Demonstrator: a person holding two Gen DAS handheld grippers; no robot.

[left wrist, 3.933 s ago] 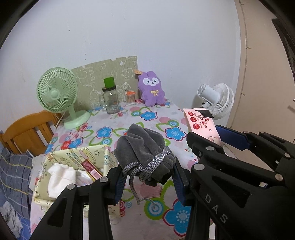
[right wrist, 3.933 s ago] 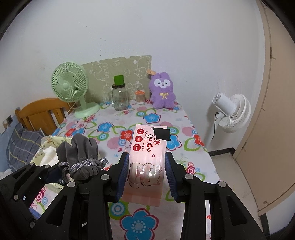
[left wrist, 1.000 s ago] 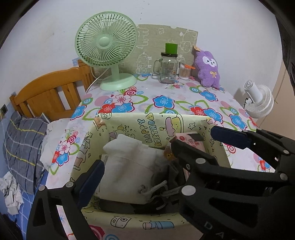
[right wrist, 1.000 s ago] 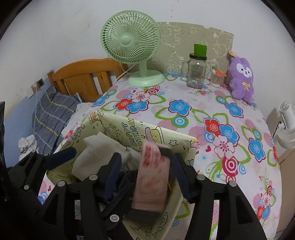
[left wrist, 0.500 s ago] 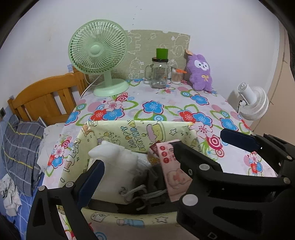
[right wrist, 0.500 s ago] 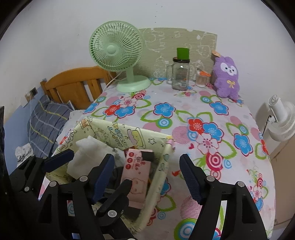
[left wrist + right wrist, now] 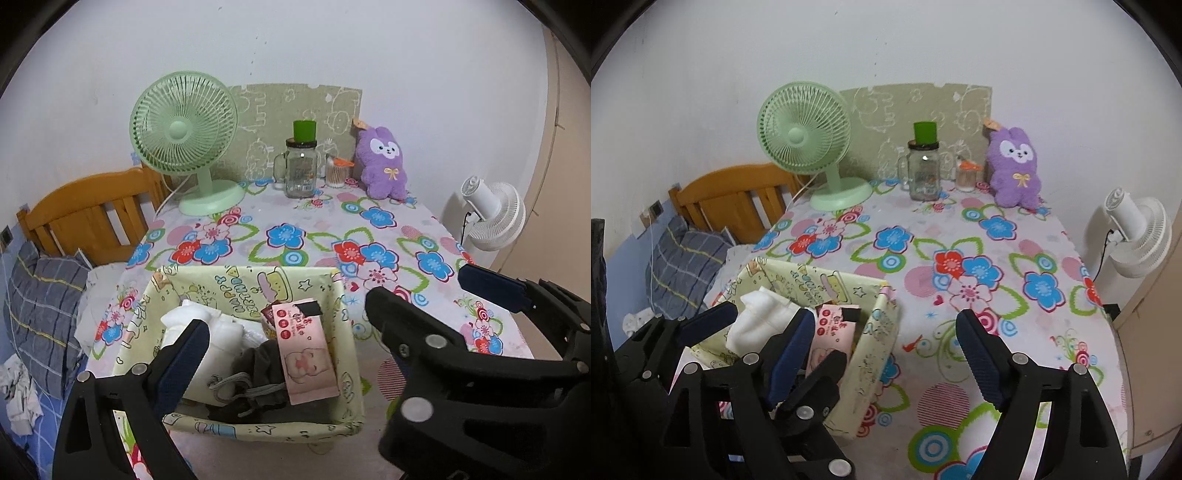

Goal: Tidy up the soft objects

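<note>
Looking through the left wrist camera:
Storage box (image 7: 334, 428): pale yellow fabric, cartoon print, standing at the near left corner of the floral tablecloth (image 7: 317, 236).
Wet wipes pack (image 7: 306, 353): pink, lying inside the box against its right wall; long axis runs from the near side toward the far wall, the end with the black flap pointing away, the near end tipped up over the pouch.
Drawstring pouch (image 7: 258, 373): dark grey, in the box bottom just left of the pack and partly under it, grey cord spilling toward the near wall.
White cloth bundle (image 7: 218, 332): in the box's left half.
Left gripper (image 7: 284, 325): fingers spread wide over the box, gripping nothing.

Looking through the right wrist camera:
Right gripper (image 7: 886, 339): released; its jaws have just been opening and nothing lies between them, only the box's right wall and tablecloth beneath.
Wet wipes pack (image 7: 833, 334): inside the box, just beyond the left finger (image 7: 792, 350), flap end toward the far edge.
Green desk fan (image 7: 805, 136): far left corner of the table.
Glass jar (image 7: 923, 173): far edge, green cup on top.
Purple plush (image 7: 1015, 170): far right corner, upright.
</note>
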